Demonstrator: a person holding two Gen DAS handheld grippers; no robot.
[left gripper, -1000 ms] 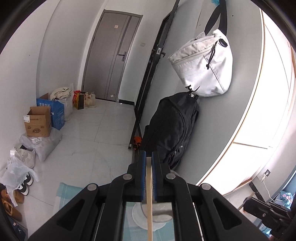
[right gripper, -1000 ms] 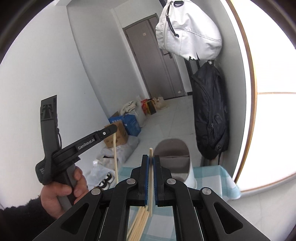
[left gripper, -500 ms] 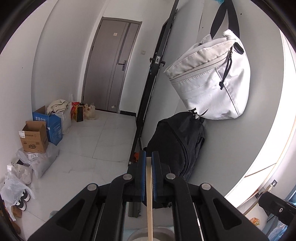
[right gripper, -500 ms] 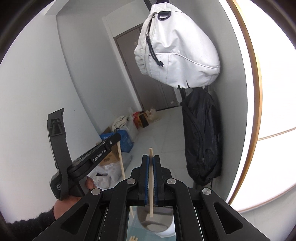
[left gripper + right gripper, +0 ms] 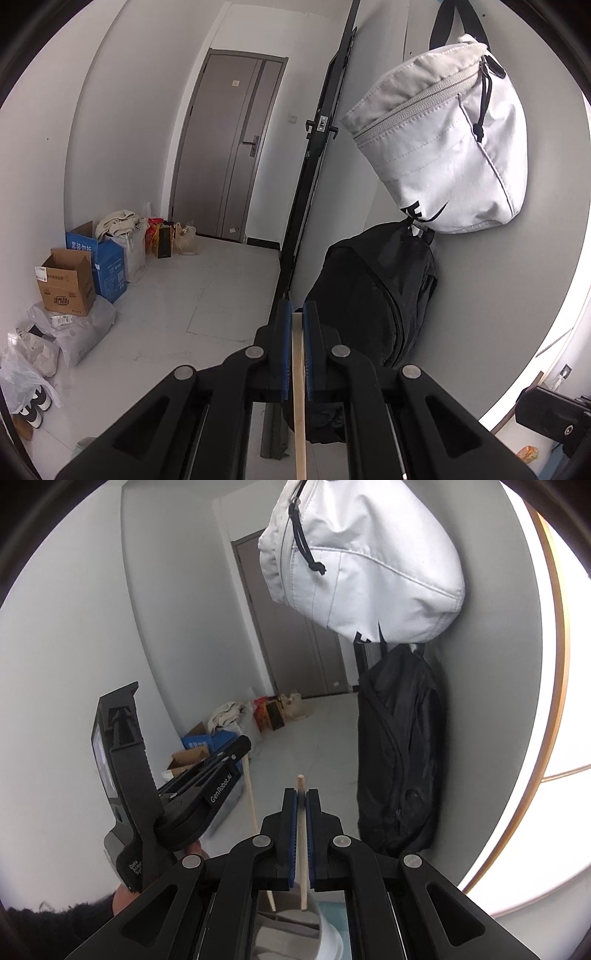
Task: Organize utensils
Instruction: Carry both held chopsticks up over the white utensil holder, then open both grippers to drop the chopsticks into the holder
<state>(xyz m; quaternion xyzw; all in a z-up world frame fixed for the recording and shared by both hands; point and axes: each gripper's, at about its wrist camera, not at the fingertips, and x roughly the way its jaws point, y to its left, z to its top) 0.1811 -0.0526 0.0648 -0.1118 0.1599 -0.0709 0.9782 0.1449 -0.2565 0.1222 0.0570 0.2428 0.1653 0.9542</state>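
A: Left wrist view first. What's the left gripper doing?

B: Its blue-padded tongs are pinching a pale wooden chopstick, which runs down between them out of frame. A second ago a white holder showed below the tongs; now there's only floor, the black backpack ahead and the white bag above it. So the stick has been lifted.

A: And the right wrist view?

B: The right gripper clamps a second pale wooden chopstick, tip poking above the pads. Its lower end hangs over the white round utensil holder, just beneath the tongs. The checked cloth has dropped from sight.

A: Meaning?

B: Probably both sticks are raised and ready to be lowered into the holder.
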